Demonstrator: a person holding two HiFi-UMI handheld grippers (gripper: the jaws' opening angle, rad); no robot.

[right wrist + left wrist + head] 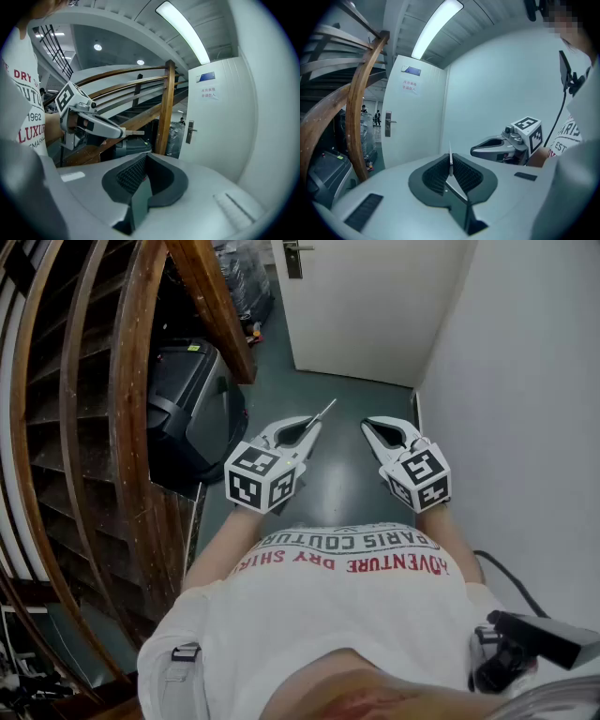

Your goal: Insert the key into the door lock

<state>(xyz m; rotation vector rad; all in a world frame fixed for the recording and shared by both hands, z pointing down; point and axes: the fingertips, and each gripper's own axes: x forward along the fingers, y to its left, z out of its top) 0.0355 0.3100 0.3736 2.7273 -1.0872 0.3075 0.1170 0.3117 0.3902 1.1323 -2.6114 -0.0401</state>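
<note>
My left gripper (310, 428) is shut on a thin silver key (325, 412), whose blade sticks out past the jaw tips toward the door. In the left gripper view the key (451, 162) stands upright between the ribbed pads. The white door (375, 306) is at the end of the narrow passage, some way ahead, with its handle and lock plate (294, 257) at the left edge. The same handle (388, 124) shows left of the key's line. My right gripper (373, 426) is beside the left one, shut and empty. From the right gripper view the left gripper (121, 132) and its key (136, 133) show at the left.
A curved wooden stair railing (131, 399) and a black machine (192, 404) line the left side. A white wall (525, 409) closes the right side. The dark green floor (342, 474) runs to the door. A black cable (511, 577) lies at the right.
</note>
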